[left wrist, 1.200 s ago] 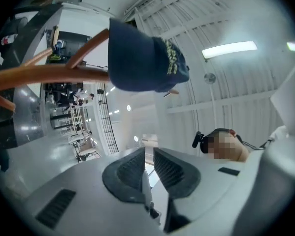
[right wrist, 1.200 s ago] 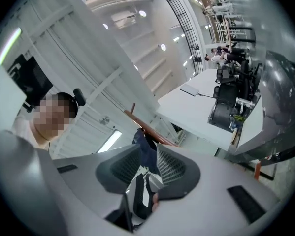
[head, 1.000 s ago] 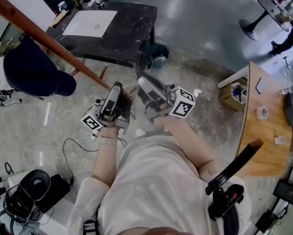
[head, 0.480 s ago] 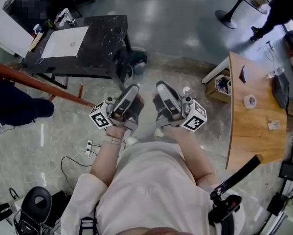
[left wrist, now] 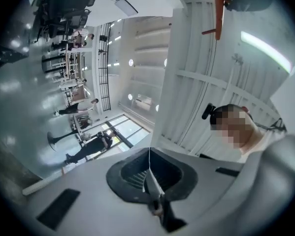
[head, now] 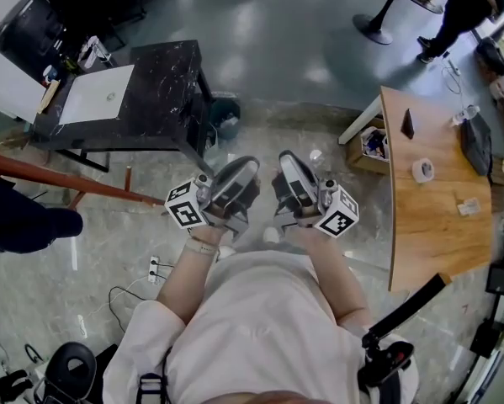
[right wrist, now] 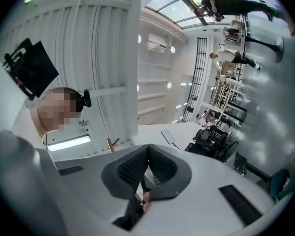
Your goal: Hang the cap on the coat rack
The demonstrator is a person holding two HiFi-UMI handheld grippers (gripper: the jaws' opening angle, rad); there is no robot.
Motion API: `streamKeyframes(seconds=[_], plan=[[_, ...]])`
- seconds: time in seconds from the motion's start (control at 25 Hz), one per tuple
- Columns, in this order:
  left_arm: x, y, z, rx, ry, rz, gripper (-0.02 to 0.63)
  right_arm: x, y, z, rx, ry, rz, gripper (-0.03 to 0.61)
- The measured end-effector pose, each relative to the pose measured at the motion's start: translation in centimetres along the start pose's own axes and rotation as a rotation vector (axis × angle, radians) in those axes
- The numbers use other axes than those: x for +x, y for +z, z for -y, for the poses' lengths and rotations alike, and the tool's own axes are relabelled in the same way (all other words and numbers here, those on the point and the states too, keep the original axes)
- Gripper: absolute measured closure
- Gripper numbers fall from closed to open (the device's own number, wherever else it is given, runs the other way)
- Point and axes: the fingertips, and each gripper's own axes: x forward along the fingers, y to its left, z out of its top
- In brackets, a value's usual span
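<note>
- Cap (head: 20,221): dark blue, at the far left edge of the head view, about 9 o'clock from the person. It sits just beneath the reddish wooden bar of the coat rack (head: 75,183). The frame edge cuts it off, so I cannot tell whether it hangs from a peg or only lies against the bar.
- Handling, as a judgement: a cloth cap should be light and soft in the crown and stiffer at the brim. It is neither fragile nor slippery. The brim edge or the rear band would give the firmest hold, since a pinch on loose crown cloth would let it sag.
- Black table (head: 163,99): stands at 11 o'clock, well apart from the cap.
- Left tongs (head: 245,171): clenched with nothing between them, held close to the chest and pointing up towards the ceiling. They are well apart from the cap.
- Right tongs (head: 289,165): likewise pressed together and empty, just beside the left pair, at 12 o'clock from the body.
- Finding: neither pair is in contact with the cap, and the hanging appears complete.
</note>
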Motion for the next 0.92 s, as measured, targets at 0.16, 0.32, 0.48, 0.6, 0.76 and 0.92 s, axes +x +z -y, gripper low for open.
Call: streamKeyframes(seconds=[0.16,0.32,0.48,0.6,0.76,0.92], plan=[[0.2,0.5,0.8,-0.026,-0.064,0.013,0.603,-0.2,-0.1,0.2,-0.005,-0.01,-0.002,0.557],[0.6,0.1,1.1,-0.023,-0.081,-0.014,0.603,-0.4,-0.2,0.5,0.008,-0.007,0.003,0.557],[1.4,-0.7,0.8,0.028,-0.038,-0.077,0.603,-0.3,-0.2,0.8,0.019,-0.004,0.0,0.557],[2.3,-0.9,0.1,0.041,-0.006,-0.088,0.603,-0.1,0.2,1.4,0.03,-0.003,0.001,0.557],[1.8,-1.2,0.7,0.062,0.003,-0.08,0.603,-0.3,-0.3,0.7,0.024,0.01,-0.004,0.557],[1.6,-1.7,1.4,0.107,0.016,-0.104,0.603,-0.6,-0.7,0.1,0.021,0.014,-0.007,0.557]])
